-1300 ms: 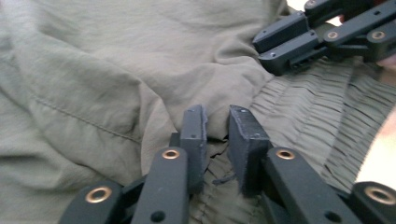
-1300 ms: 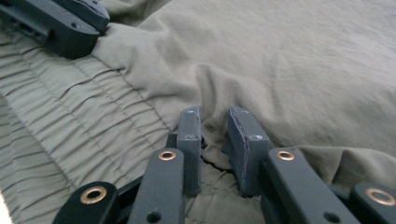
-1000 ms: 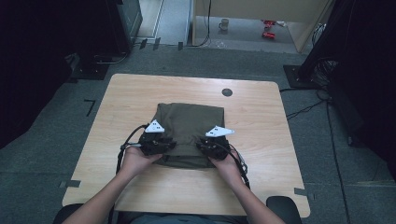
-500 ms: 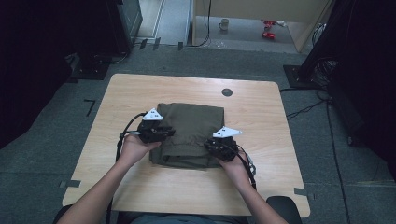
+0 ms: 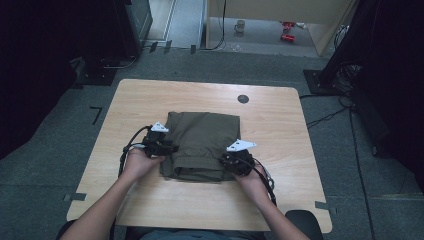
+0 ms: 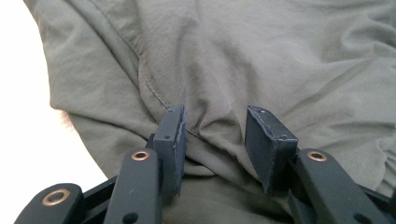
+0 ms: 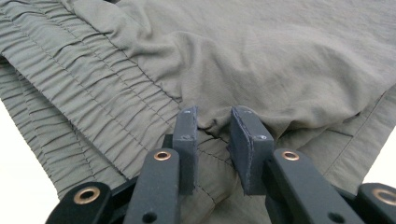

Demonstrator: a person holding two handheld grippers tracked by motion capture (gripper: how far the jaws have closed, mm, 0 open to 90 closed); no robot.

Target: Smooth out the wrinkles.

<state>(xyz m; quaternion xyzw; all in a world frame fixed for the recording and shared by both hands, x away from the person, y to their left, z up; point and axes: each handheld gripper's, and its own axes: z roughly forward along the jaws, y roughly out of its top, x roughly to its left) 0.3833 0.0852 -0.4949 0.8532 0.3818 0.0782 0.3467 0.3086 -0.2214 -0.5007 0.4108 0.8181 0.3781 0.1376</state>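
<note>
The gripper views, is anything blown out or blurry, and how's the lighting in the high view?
Left gripper view: table blown out white, olive garment sharp. Right gripper view: table corners white, gathered waistband crisp. High view: dim and soft, room edges nearly black.

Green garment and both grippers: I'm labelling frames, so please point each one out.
Green garment (image 5: pixel 202 135), high view, middle of its top layer.
Left gripper (image 6: pixel 215 135), left gripper view, between its fingertips.
Right gripper (image 7: pixel 213 129), right gripper view, between its fingertips.

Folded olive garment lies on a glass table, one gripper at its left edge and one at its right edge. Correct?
Not quite: the table is light wood, not glass, as the high view shows. The folded olive garment does lie on it, left gripper and right gripper at its side edges.
</note>
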